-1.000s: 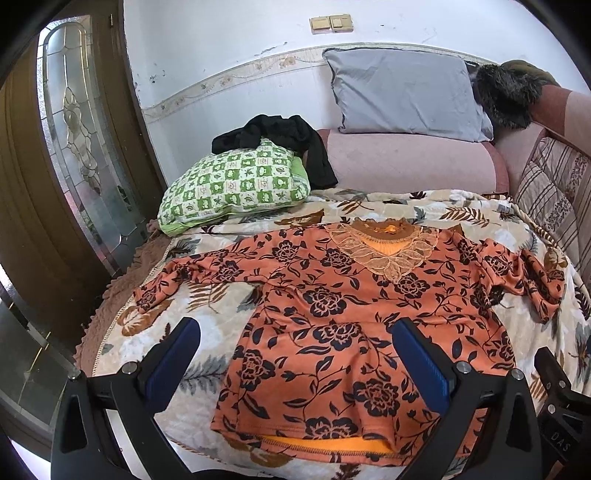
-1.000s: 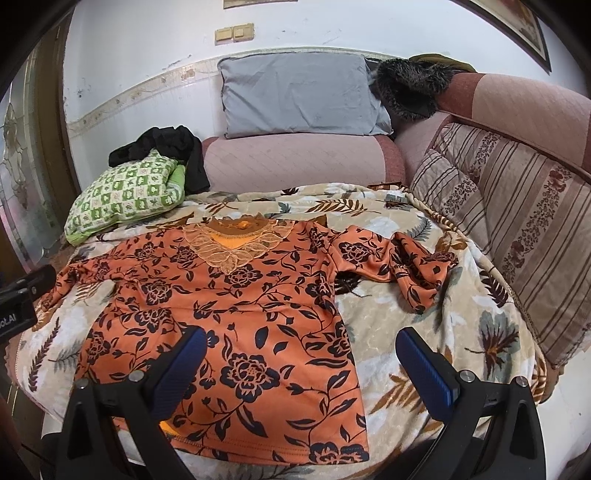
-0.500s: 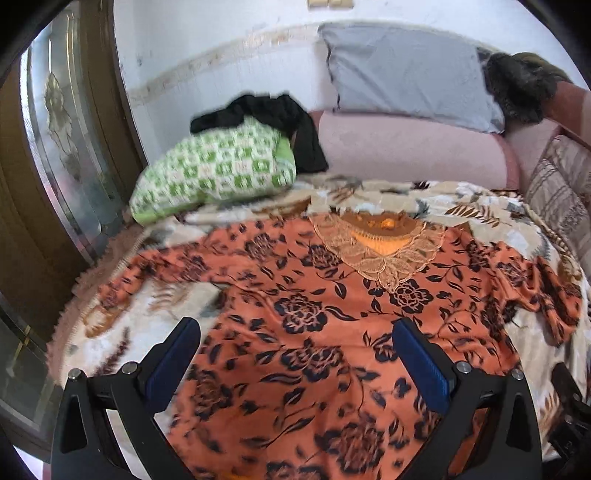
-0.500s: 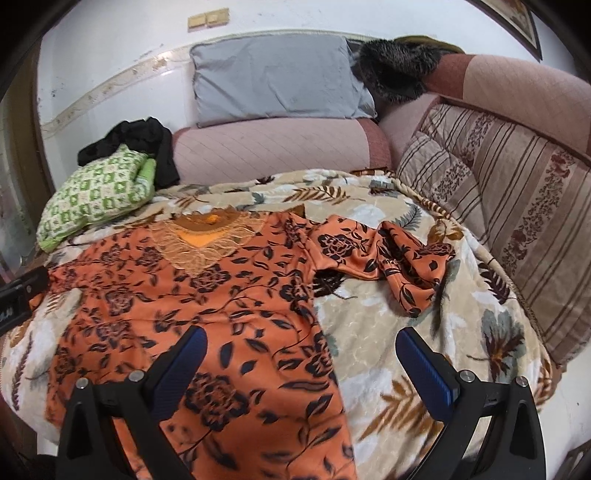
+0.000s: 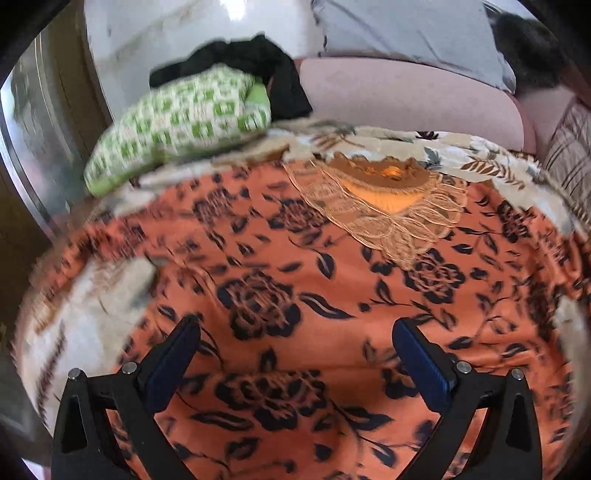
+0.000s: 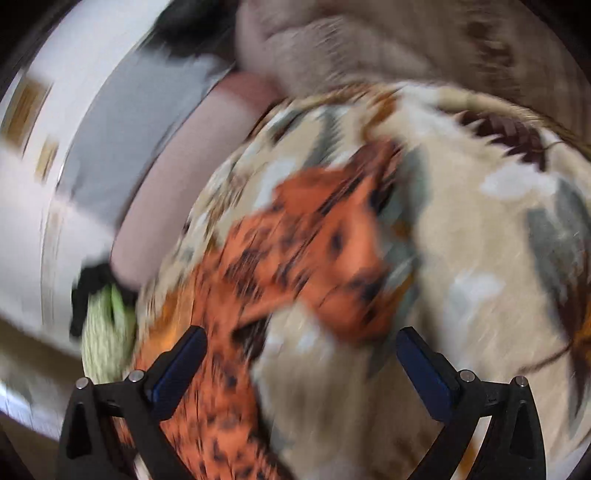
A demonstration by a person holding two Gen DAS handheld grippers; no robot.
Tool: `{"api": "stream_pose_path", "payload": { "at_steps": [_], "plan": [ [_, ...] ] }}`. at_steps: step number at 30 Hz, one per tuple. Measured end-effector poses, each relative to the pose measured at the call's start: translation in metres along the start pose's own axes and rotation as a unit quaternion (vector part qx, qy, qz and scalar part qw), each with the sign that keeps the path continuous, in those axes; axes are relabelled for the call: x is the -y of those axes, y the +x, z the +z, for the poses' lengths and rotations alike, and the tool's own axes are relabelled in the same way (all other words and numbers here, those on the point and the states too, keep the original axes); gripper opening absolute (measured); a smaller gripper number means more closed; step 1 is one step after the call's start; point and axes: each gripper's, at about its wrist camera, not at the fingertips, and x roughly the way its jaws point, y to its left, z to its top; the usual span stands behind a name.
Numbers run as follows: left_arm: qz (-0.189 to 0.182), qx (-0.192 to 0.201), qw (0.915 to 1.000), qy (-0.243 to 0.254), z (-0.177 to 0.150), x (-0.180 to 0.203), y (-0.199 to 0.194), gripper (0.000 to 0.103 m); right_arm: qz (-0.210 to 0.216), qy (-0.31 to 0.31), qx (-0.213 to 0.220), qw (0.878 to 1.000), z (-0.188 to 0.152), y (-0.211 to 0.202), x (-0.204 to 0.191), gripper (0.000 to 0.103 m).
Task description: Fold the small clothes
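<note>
Left wrist view: the left tongs point(image 5: 295, 347), spread wide and empty, hang over an orange blouse with black flowers point(image 5: 295, 295) lying flat on a leaf-patterned beige bedspread point(image 5: 461, 151), near a green checked pillow point(image 5: 177, 125), grey pillow point(image 5: 406, 29) and white wall point(image 5: 155, 33).

Right wrist view, blurred: the right tongs point(image 6: 299, 352), also spread and empty, are above the blouse's crumpled sleeve point(image 6: 325, 251) on the bedspread.

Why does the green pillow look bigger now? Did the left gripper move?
Yes. The left gripper moved forward over the orange blouse, toward the green pillow and the lace collar.
</note>
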Motion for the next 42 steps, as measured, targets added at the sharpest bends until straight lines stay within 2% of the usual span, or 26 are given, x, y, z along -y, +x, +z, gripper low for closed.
{"api": "stream_pose_path", "payload": {
  "at_steps": [3,5,6,7,8,9,11,14,18,20,23,25,28,30,31,32,34,38,40,42],
  "plan": [
    [-0.019,-0.017,0.9996,-0.009,0.002,-0.005,0.006,0.103,0.012,0.039,0.014,0.999,0.017,0.002,0.017,0.094],
    [-0.026,-0.019,0.9993,-0.018,0.003,-0.010,0.007,0.103,0.008,0.047,0.012,0.999,0.027,0.009,0.020,0.082],
    [-0.027,-0.018,0.9993,-0.019,0.005,-0.011,0.007,0.103,0.006,0.051,0.010,0.999,0.031,0.015,0.022,0.079],
    [-0.026,-0.015,0.9994,-0.019,0.005,-0.012,0.006,0.103,0.010,0.055,0.007,0.998,0.035,0.021,0.024,0.069],
    [-0.024,-0.012,0.9995,-0.019,0.005,-0.013,0.005,0.103,0.016,0.061,0.000,0.998,0.039,0.028,0.026,0.053],
    [-0.021,-0.008,0.9996,-0.019,0.005,-0.014,0.005,0.103,0.022,0.069,-0.007,0.997,0.043,0.036,0.028,0.043],
    [-0.017,-0.007,0.9997,-0.017,0.006,-0.015,0.005,0.103,0.015,0.073,-0.013,0.997,0.048,0.048,0.029,0.017],
    [-0.012,-0.005,0.9996,-0.026,0.008,-0.022,0.006,0.103,0.006,0.048,-0.008,0.999,0.046,0.049,0.009,0.011],
    [0.004,-0.001,0.9987,-0.051,0.013,-0.041,0.007,0.103,0.058,-0.012,0.006,0.998,0.052,0.040,-0.057,0.011],
    [0.015,0.001,0.9973,-0.072,0.016,-0.057,0.008,0.103,0.106,-0.038,-0.004,0.994,0.054,0.040,-0.105,0.011],
    [0.035,0.004,0.9942,-0.101,0.020,-0.082,0.011,0.103,0.156,-0.078,-0.030,0.984,0.045,0.050,-0.174,0.011],
    [0.050,0.001,0.9917,-0.119,0.020,-0.099,0.015,0.103,0.180,-0.097,-0.064,0.977,0.027,0.065,-0.216,0.011],
    [0.061,-0.009,0.9867,-0.150,0.019,-0.128,0.022,0.103,0.215,-0.103,-0.156,0.958,-0.013,0.101,-0.272,0.016],
    [0.069,-0.009,0.9842,-0.163,0.017,-0.141,0.023,0.103,0.247,-0.099,-0.212,0.940,-0.046,0.124,-0.298,0.019],
    [0.074,-0.009,0.9830,-0.168,0.017,-0.147,0.023,0.103,0.260,-0.096,-0.233,0.932,-0.063,0.133,-0.308,0.029],
    [0.079,-0.008,0.9818,-0.173,0.016,-0.154,0.024,0.103,0.271,-0.094,-0.251,0.925,-0.079,0.141,-0.318,0.050],
    [0.084,-0.008,0.9796,-0.183,0.014,-0.163,0.024,0.103,0.289,-0.092,-0.270,0.914,-0.108,0.153,-0.331,0.082],
    [0.084,-0.012,0.9777,-0.192,0.012,-0.172,0.026,0.103,0.309,-0.100,-0.295,0.899,-0.139,0.160,-0.344,0.083],
    [0.083,-0.014,0.9777,-0.193,0.013,-0.173,0.027,0.103,0.300,-0.109,-0.289,0.903,-0.137,0.157,-0.341,0.083],
    [0.074,-0.011,0.9780,-0.194,0.015,-0.173,0.028,0.103,0.276,-0.138,-0.264,0.914,-0.136,0.147,-0.330,0.083]
  ]
}}
